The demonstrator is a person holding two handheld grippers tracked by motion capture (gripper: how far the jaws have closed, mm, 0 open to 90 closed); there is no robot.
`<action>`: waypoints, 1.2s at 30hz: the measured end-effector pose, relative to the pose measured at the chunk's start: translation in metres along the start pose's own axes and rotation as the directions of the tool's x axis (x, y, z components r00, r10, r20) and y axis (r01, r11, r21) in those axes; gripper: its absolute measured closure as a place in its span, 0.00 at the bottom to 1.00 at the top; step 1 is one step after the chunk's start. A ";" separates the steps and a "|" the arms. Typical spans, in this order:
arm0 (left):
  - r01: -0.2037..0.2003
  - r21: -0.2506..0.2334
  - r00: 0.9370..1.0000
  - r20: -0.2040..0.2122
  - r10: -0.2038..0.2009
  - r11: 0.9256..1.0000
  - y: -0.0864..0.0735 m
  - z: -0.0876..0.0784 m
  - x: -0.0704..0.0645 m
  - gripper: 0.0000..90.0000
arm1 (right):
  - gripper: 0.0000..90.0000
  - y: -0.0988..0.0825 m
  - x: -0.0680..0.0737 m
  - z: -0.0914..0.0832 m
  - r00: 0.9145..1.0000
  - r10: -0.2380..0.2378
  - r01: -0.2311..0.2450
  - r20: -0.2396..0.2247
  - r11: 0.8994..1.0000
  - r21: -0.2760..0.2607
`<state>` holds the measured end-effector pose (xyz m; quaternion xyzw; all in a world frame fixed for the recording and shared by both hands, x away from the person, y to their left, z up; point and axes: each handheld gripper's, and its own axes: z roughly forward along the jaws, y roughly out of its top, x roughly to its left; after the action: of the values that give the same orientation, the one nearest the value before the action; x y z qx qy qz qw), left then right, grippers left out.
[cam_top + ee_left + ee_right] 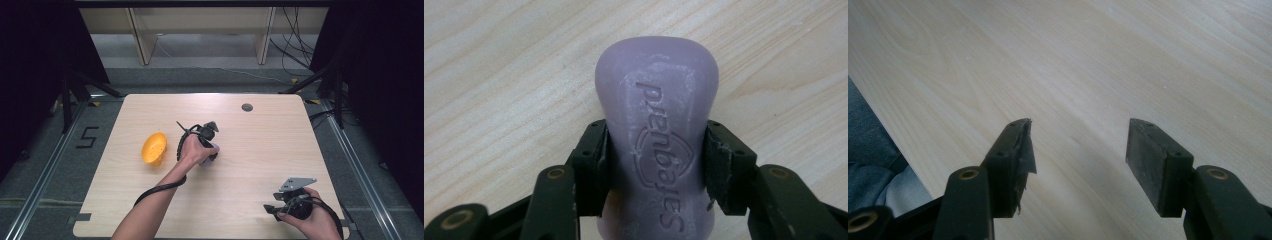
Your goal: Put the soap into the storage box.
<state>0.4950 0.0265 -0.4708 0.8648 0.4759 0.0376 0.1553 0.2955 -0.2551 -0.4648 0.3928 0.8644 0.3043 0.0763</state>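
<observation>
Right tool [272, 209] sits nearest, at the near right corner of the table [260, 150], held in the person's right hand [312, 222] with the grey plate on top. Its own view shows both black jaws spread wide over bare wood grain, nothing between them; the pad on one jaw looks torn at its edge. Left forearm reaches in from the near edge toward the table's middle, cable trailing beside it. Left hand [192, 150] wraps the left tool [656, 167], which is pinching a purple bar of soap [656, 130]. In the left tool's view both pads press flat against the narrow waist of the bar, one on each side; raised lettering and a shield mark run along its upper face, with whitish scuffing around them. Wood surface shows beyond the bar; whether the bar touches it I cannot tell. Just left of that hand lies an orange bowl [154, 148], tipped on its side. Farther back, near the far edge, a small grey round cap [247, 107] is set into the tabletop.
</observation>
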 end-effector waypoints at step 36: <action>0.064 -0.089 0.998 -0.002 -0.064 0.994 -0.027 -0.026 -0.005 0.55 | 0.49 0.001 -0.001 0.001 1.000 -0.007 0.007 0.007 1.000 -0.021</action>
<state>0.4651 0.0420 -0.4534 0.8413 0.5015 0.0560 0.1936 0.2969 -0.2544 -0.4655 0.3899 0.8623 0.3119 0.0844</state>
